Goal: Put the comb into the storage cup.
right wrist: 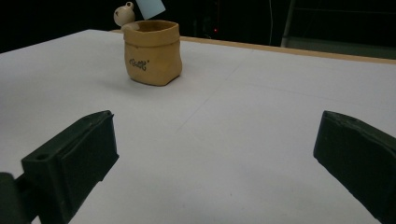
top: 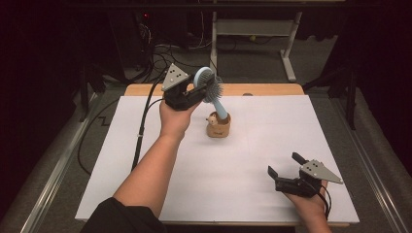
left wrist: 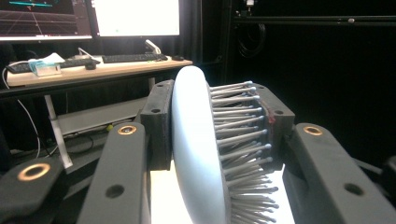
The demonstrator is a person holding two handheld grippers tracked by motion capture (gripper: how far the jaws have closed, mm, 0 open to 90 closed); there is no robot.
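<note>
Left tool (top: 194, 92) clenches the hairbrush (top: 210, 87) head above the tan pot (top: 218, 126); right tool (top: 286, 171) released; keep handle vertical while seating it.

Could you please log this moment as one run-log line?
left gripper: shut on hairbrush head | handle in tan holder | right gripper: open, idle

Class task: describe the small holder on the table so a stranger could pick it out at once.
Start at the white table. Near its far middle stands a small tan pot shaped like a sack. A blue hairbrush, gripped by the left gripper, has its handle in it.
</note>
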